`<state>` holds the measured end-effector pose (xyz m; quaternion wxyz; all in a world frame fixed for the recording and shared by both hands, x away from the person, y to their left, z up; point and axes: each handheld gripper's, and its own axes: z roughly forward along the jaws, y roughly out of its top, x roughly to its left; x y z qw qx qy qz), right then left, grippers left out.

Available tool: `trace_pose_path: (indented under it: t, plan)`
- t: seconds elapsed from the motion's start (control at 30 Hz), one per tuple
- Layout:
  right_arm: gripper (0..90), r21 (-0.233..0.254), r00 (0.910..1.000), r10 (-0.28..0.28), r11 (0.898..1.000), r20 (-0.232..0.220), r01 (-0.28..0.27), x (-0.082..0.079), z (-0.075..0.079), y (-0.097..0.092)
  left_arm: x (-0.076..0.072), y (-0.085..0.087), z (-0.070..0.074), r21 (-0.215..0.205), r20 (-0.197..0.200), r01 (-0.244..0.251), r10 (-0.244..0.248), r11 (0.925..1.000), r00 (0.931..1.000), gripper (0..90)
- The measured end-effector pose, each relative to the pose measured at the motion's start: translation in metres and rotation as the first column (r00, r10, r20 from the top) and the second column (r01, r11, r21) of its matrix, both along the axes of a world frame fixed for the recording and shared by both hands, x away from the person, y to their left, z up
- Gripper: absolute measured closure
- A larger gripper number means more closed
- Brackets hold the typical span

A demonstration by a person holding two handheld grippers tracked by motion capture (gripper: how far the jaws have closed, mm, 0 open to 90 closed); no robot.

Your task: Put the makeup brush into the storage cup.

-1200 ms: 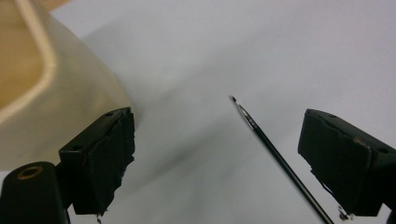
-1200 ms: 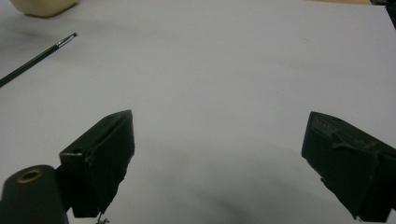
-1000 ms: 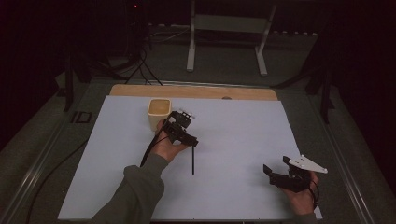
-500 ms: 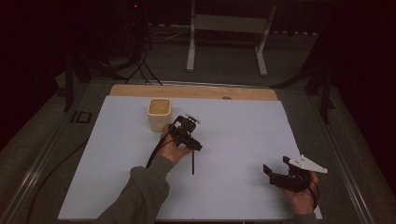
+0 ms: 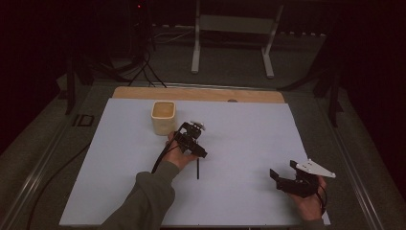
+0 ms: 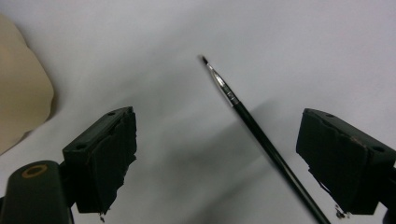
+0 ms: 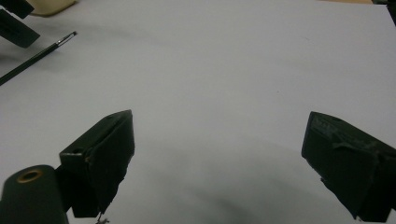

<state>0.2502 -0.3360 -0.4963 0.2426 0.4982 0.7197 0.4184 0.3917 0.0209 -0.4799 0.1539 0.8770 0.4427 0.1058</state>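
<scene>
A thin black paintbrush point(image 5: 197, 168) lies on the white sheet point(image 5: 249, 139) near the table's middle. My left gripper point(image 5: 194, 143) hovers over the brush's far end, held in a hand. In the left gripper view the gripper point(image 6: 219, 121) is open, and the brush point(image 6: 261, 135) runs slantwise between the jaws, touching neither, with its tip pointing away. A cream cup point(image 5: 163, 116) stands just left of and beyond that gripper. My right gripper point(image 5: 283, 176) rests low at the sheet's near right, open point(image 7: 219, 116) with nothing between its jaws.
A wooden board edge point(image 5: 201, 93) runs along the far side of the sheet. A white metal stand point(image 5: 232, 24) and cables point(image 5: 143, 67) are on the dark floor beyond. In the right gripper view the brush point(image 7: 42, 53) and the cup point(image 7: 49, 4) sit at the top left.
My left gripper has drifted from beside the cup toward the person and slightly right, ending over the brush. The brush, the cup and the right gripper have stayed put.
</scene>
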Motion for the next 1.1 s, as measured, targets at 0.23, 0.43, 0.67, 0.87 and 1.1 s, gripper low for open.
trace_pose_path:
  t: [0.23, 0.43, 0.67, 0.87, 1.1]
  plan:
    - [9.3, -0.002, 1.0000, 0.002, 1.000, -0.003, -0.002, 0.000, 0.000, 0.000, 0.000, -0.002, -0.005, 0.011, -0.024, 0.005, -0.005, 0.9999, 0.9997, 13.6]
    - [9.3, -0.006, 1.0000, 0.005, 1.000, -0.007, -0.005, 0.000, -0.001, 0.001, 0.001, -0.002, -0.007, 0.013, -0.041, 0.005, -0.005, 0.9999, 0.9991, 13.9]
    - [9.3, -0.006, 1.0000, 0.001, 1.000, -0.006, -0.001, 0.000, -0.001, 0.000, 0.003, -0.001, -0.009, 0.030, -0.057, 0.005, -0.004, 0.9995, 0.9984, 14.5]
    - [9.3, -0.006, 1.0000, 0.003, 1.000, -0.006, -0.003, 0.000, -0.001, 0.000, 0.003, -0.001, -0.011, 0.030, -0.073, 0.008, -0.006, 0.9995, 0.9973, 14.9]
    - [9.3, -0.006, 1.0000, 0.003, 1.000, -0.006, -0.003, 0.000, -0.001, 0.000, 0.003, -0.001, -0.013, 0.018, -0.113, 0.052, -0.050, 0.9985, 0.9923, 38.0]
